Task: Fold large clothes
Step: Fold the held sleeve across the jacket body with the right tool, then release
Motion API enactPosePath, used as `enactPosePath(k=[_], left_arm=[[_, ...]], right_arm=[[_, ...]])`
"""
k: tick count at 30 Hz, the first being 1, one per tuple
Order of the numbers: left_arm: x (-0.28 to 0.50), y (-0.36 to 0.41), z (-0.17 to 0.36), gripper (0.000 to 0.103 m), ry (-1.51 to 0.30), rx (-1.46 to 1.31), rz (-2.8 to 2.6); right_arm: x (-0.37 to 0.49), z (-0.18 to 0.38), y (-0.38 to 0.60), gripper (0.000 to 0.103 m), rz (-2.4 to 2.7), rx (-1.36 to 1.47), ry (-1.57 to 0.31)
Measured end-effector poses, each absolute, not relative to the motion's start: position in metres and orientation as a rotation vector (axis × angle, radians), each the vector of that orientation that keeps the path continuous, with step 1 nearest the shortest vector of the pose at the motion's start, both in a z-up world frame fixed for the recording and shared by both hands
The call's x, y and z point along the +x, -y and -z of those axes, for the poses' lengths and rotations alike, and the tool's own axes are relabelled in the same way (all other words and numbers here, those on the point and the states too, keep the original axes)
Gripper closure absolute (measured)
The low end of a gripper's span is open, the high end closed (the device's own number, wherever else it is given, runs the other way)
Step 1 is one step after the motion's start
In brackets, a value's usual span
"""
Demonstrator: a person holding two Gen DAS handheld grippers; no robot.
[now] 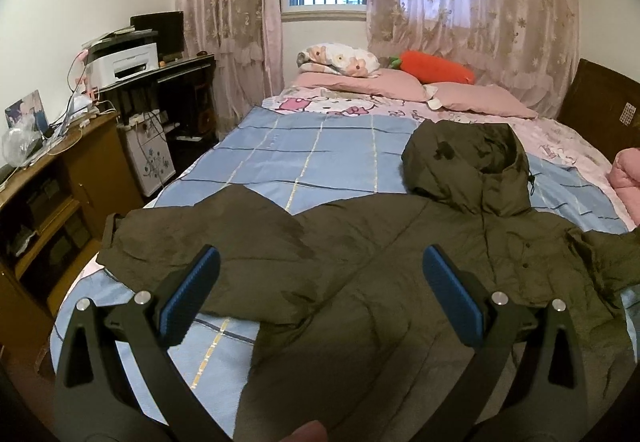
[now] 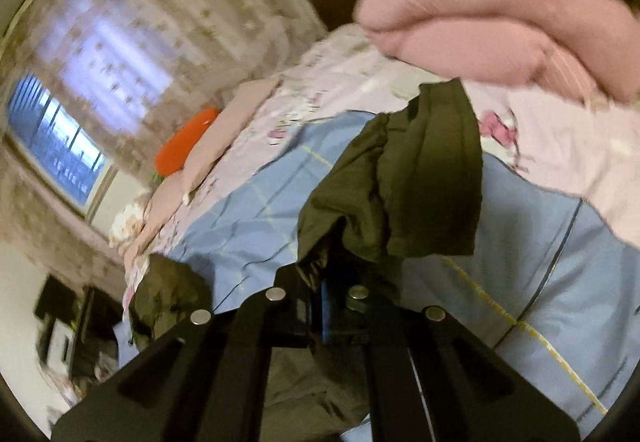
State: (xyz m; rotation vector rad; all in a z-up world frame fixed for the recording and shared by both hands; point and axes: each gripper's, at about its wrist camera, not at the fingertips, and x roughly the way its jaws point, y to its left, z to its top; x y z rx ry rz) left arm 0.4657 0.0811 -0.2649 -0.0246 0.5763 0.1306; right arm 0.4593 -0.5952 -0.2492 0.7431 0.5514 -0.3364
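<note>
- The bed (image 1: 280, 153) fills most of the left wrist view; its near edge is cut off by the frame, and its blue checked cover lies under the jacket.
- The olive jacket (image 1: 400, 262) lies spread on the bed, hood (image 1: 472, 161) toward the pillows (image 1: 476, 101); its lower part is dark and hard to make out.
- The right wrist view is tilted and blurred; a pink quilt (image 2: 480, 21) is cut off at the top.
- The left claw (image 1: 320, 290) hovers over the jacket, wide open, holding nothing.
- The right claw (image 2: 324, 298) is closed on a raised sleeve (image 2: 400, 181); folds hide its fingertips.
</note>
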Motion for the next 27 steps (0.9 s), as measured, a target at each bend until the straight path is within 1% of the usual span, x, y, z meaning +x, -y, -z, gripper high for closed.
enactPosePath(k=[6, 11, 14, 18, 27], left_arm=[[0.46, -0.091, 0.26, 0.002, -0.573, -0.026, -0.129], [0.453, -0.106, 0.255, 0.002, -0.567, -0.045, -0.136], [0.448, -0.12, 0.254, 0.002, -0.569, -0.051, -0.139], [0.444, -0.14, 0.256, 0.002, -0.583, -0.058, -0.153], [0.438, -0.193, 0.262, 0.002, -0.601, -0.111, -0.2]], right_arm=[[0.469, 0.175, 0.51, 0.1, 0.291, 0.513, -0.552], [0.483, 0.135, 0.426, 0.1, 0.213, 0.372, -0.553], [0.495, 0.122, 0.369, 0.1, 0.15, 0.302, -0.562], [0.512, 0.125, 0.305, 0.1, 0.09, 0.217, -0.591], [0.554, 0.193, 0.182, 0.1, 0.002, 0.087, -0.717]])
